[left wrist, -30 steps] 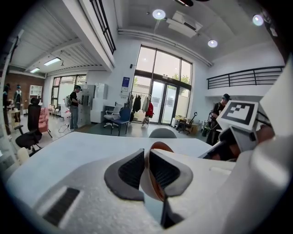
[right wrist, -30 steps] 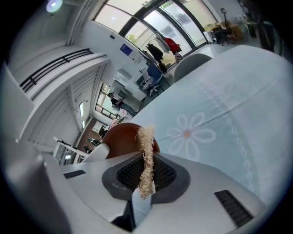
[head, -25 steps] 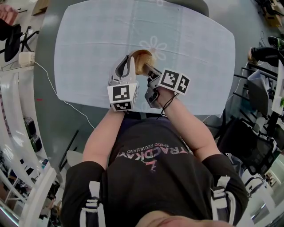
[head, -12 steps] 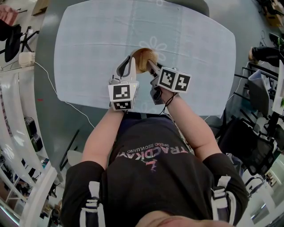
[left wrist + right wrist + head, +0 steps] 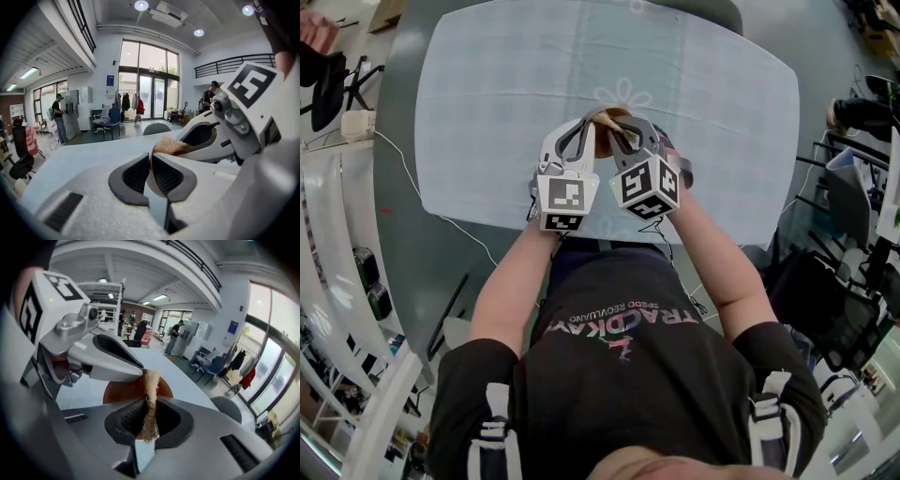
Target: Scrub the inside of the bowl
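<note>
- While the pale tablecloth (image 5: 487,94) takes up most of the head view, your work sits near its middle, just ahead of you and under both tools.
- The brown bowl (image 5: 119,392) sits there on the cloth. From above it is mostly covered by the grippers, so read it in the right gripper view.
- Your left gripper (image 5: 151,161) has just been closing its jaws. A thin pale edge stands between the pads, and they look pressed on it. I judge this to be the bowl's rim, so this hand is your anchor.
- Your right gripper (image 5: 149,408) is clamped on the tan fibrous scrubber (image 5: 151,394). The scrubber is pinched edge-on and sticks out past the jaw tips, over the bowl and close to the left gripper's tip.
- The step, as I read it, is scrubbing, or just about to. The scrubber is at the bowl's mouth, but I cannot tell whether it touches the inner wall.
- Next, lower the scrubber's free end onto the inside surface and sweep it round. Hold the rim firmly so the bowl does not spin or tip.
- The two tools crowd each other, so leave room between their tips.
</note>
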`<state>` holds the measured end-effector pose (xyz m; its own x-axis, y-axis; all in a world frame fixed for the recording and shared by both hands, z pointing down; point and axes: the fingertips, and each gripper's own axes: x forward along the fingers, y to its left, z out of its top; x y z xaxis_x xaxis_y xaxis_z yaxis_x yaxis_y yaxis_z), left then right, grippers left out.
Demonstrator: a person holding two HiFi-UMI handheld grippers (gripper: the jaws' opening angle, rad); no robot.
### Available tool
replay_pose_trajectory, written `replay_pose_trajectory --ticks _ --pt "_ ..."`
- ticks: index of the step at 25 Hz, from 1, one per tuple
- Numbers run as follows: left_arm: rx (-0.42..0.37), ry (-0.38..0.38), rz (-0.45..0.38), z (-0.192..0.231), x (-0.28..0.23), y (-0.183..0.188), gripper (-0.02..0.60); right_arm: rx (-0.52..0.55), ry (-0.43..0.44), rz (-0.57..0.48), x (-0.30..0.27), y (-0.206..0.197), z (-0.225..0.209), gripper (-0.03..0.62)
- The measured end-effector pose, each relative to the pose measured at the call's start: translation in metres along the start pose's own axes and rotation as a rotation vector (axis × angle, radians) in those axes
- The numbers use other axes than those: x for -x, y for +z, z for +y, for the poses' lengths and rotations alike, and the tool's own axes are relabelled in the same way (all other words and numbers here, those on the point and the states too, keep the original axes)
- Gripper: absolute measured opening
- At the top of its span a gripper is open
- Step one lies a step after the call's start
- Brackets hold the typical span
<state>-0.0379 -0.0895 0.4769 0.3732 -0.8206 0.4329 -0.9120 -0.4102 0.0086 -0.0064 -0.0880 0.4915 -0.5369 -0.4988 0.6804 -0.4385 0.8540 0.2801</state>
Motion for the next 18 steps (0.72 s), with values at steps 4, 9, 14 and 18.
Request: replay_pose_trajectory --ticks 4,9,14,18 --pt "-0.018 -0.007 -0.005 -0.002 0.000 0.002 0.034 -0.030 -0.003 0.004 0.000 -0.003 -0.007 0.032" --pt "0.052 0.027 -0.025 -0.001 0.000 0.003 0.034 -0.287 -0.032 -0.006 -0.002 -0.010 -0.021 0.032" --pt "0.082 0.068 -0.048 0.006 0.004 0.005 0.034 -0.620 -0.013 -0.022 -0.003 -0.026 -0.021 0.032" --pt "0.121 0.094 -0.054 0.011 0.005 0.005 0.035 -0.993 0.065 -0.042 -0.004 -0.038 -0.013 0.032"
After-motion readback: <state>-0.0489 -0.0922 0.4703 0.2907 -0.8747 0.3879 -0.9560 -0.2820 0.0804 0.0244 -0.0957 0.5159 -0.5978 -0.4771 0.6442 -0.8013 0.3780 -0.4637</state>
